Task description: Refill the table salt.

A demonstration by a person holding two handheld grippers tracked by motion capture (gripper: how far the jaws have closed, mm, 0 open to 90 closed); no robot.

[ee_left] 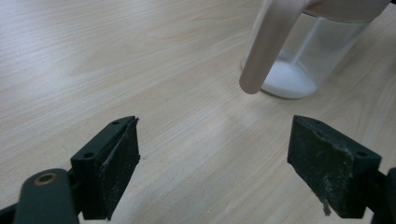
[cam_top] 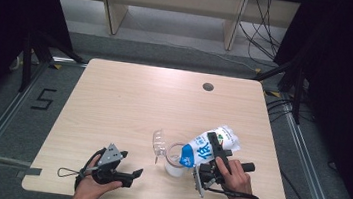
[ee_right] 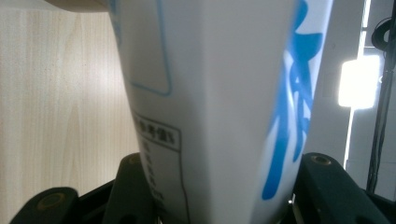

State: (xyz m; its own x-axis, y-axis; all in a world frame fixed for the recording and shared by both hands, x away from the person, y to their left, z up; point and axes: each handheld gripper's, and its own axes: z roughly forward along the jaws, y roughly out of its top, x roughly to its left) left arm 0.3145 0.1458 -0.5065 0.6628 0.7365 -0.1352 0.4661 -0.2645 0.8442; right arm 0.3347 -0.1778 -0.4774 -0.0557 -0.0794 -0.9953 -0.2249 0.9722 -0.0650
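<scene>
Counter [cam_top: 128, 104]: pale wood-grain top, with a dark round hole [cam_top: 208, 87] near its far edge.
Bag [cam_top: 208, 147]: white pouch with blue characters and a blue corner, lifted off the counter at the near right and tilted, its blue lower end over the cup mouth, its upper end pointing away to the right.
Right gripper [cam_top: 217, 152]: jaws closed on the bag's two sides; in the right gripper view the white, blue-printed bag [ee_right: 219, 107] sits squeezed between the two black jaws.
Cup [cam_top: 175, 161]: clear plastic, upright on the counter, directly under the bag's lower end.
Cup contents: a shallow layer of white powder or grains [ee_left: 288, 83] on the bottom; the rest of the cup looks unfilled.
Lid [cam_top: 159, 142]: clear, standing up at the cup's left rim; whether it is attached I cannot tell.
Left gripper [cam_top: 131, 175]: jaws apart with nothing between them, low over the counter to the left of the cup, pointing toward it.
</scene>
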